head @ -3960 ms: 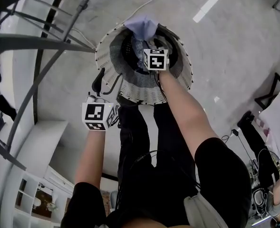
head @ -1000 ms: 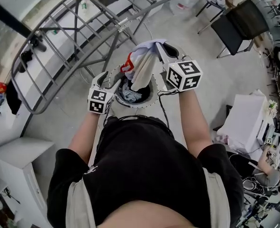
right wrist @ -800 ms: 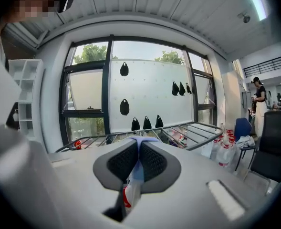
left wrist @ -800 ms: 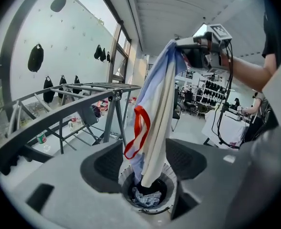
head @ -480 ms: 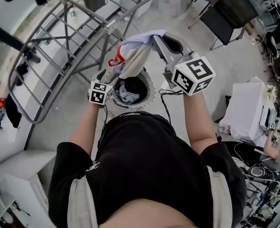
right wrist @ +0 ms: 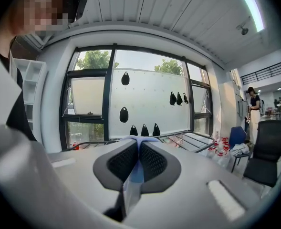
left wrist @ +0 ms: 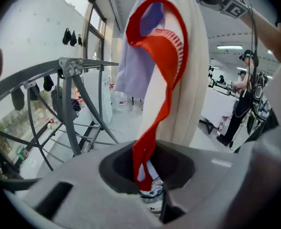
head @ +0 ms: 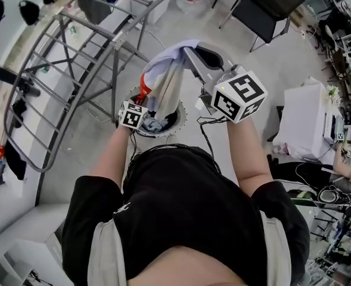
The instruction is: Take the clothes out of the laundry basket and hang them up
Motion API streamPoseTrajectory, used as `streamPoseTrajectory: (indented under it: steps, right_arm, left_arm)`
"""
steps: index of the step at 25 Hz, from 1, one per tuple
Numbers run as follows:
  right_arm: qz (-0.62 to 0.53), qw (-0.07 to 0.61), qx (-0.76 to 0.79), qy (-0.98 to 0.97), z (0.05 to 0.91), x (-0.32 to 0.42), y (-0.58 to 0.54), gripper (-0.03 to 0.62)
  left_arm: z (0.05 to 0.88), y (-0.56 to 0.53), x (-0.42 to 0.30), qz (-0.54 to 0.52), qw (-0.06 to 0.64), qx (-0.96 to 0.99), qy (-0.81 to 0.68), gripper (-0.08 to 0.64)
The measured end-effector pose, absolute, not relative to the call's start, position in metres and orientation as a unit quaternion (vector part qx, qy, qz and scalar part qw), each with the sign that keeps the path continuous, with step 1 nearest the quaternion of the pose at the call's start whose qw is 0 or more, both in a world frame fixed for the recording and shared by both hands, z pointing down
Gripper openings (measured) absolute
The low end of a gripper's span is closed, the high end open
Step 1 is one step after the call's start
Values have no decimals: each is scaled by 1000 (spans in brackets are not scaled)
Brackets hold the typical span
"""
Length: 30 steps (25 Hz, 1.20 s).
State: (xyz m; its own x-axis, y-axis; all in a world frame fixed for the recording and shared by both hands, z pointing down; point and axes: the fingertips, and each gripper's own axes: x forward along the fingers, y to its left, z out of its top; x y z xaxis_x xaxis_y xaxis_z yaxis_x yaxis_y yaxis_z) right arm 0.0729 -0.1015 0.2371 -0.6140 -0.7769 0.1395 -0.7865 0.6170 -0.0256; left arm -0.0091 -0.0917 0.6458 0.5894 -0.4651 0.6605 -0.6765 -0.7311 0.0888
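A garment with pale lilac and cream parts [head: 170, 70] hangs above the white laundry basket [head: 179, 119], held up from its top. My right gripper [head: 189, 52] is shut on its lilac cloth [right wrist: 133, 174], which shows pinched between the black pads. A red strap [left wrist: 155, 75] of the same garment dangles down between the jaws of my left gripper [left wrist: 147, 168]. Those jaws are closing with a gap still showing beside the strap. In the head view the left gripper [head: 139, 102] sits low at the basket's left rim. More clothes [head: 155, 124] lie inside the basket.
A grey metal drying rack [head: 74, 46] stands to the left and behind the basket, its bars [left wrist: 68, 80] close to my left gripper. A black chair [head: 264, 5] is at the far right, a white table [head: 306, 130] to the right. A person [left wrist: 243, 97] stands further off.
The garment has come up out of the basket with my right gripper. My left gripper has moved up and right to the red strap, and its jaws have narrowed around it.
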Motion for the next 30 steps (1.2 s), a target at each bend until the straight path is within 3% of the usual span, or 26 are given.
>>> streamPoseTrajectory:
  steps: [2,9,19,30]
  right_arm:
    - [43,54,446,-892,237,85,-99,20]
    - [52,36,480,-875,236,128,-94,20]
    - [63,35,492,-868,247,165,-113,20]
    - [73,40,418,-904,264,127,-150,20]
  left_arm:
    - [643,-82,-6,316,163,879,-317,26]
    - [612,-63,-31,297,168,880,-330,25]
    - [528,-48,-112,279,106,864,-405,25]
    - [418,-32,-209,224,59,809,-540,25]
